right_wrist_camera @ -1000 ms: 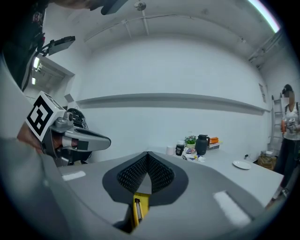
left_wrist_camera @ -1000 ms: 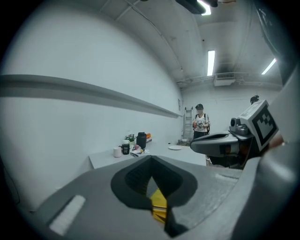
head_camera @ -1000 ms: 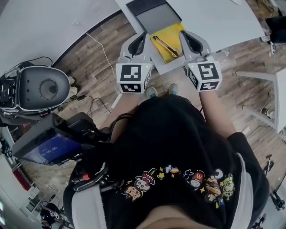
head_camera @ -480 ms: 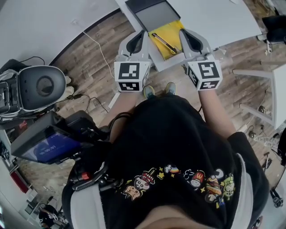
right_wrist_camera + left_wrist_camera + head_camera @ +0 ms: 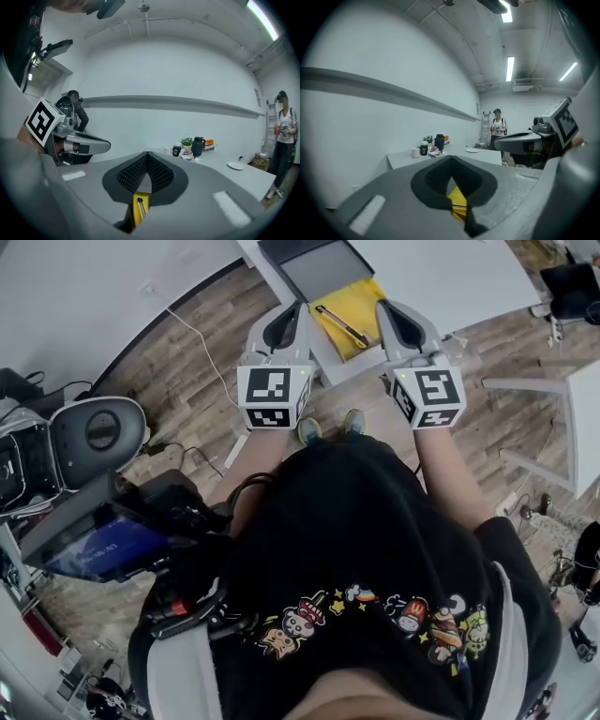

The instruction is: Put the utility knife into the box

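Note:
The utility knife (image 5: 340, 326) is slim with a yellow and dark body. It lies diagonally on a yellow mat (image 5: 364, 298) at the corner of the white table (image 5: 450, 277). The dark grey open box (image 5: 314, 263) sits just beyond the mat. My left gripper (image 5: 296, 309) hangs at the mat's left edge and my right gripper (image 5: 382, 307) at its right edge, both shut with nothing held. In the left gripper view, the mat (image 5: 458, 201) shows through the gap behind the closed left gripper (image 5: 451, 161). In the right gripper view, the knife (image 5: 139, 206) shows below the closed right gripper (image 5: 146, 155).
Wooden floor lies under the table's corner, crossed by a white cable (image 5: 202, 338). A grey round machine (image 5: 94, 432) and a dark device with a blue screen (image 5: 98, 545) stand at left. A person (image 5: 498, 126) stands far off by a side table with a kettle (image 5: 198, 146).
Both grippers have shifted slightly up in the head view toward the table, still shut. The knife stays on the mat.

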### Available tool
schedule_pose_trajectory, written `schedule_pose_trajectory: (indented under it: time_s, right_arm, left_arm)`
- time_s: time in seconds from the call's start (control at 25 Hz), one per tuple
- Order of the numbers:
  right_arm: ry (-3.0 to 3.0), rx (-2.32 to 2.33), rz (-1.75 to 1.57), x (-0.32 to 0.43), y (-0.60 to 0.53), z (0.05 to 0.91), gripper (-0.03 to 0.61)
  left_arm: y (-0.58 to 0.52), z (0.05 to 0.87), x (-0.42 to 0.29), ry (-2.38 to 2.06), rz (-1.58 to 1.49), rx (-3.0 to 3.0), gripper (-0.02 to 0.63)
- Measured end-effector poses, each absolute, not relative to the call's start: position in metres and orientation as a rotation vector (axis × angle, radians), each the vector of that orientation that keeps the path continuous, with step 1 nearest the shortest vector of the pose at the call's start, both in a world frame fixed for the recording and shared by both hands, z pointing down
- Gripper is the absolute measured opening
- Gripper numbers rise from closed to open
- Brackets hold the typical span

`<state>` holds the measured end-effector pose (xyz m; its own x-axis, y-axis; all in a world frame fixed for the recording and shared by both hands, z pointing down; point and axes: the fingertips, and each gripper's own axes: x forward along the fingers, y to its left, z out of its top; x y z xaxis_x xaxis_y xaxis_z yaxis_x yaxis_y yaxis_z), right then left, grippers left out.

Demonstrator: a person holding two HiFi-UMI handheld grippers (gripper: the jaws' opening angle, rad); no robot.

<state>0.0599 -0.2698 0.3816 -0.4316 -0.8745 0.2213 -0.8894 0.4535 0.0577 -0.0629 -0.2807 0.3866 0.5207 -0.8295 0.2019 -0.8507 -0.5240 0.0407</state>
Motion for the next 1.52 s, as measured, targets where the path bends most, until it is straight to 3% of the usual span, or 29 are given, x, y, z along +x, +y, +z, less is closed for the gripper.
schedule_pose_trajectory:
  time_s: [1.0, 1.28, 1.52]
  right_arm:
    - [-2.448, 1.584, 0.095, 0.052, -0.250, 0.401, 0.023]
    - [-2.452, 1.574, 0.108, 0.056, -0.254, 0.368, 0.023]
    - [-2.465, 1.564, 0.089, 0.052, -0.246, 0.400, 0.023]
  left_arm:
    - [-0.267, 0.404, -0.070, -1.428, 0.224, 2.666, 0.000]
    - [-0.269, 0.370, -0.066, -1.431, 0.233, 2.658, 0.000]
    - [-0.262, 0.401, -0.069, -1.445, 0.226, 2.666, 0.000]
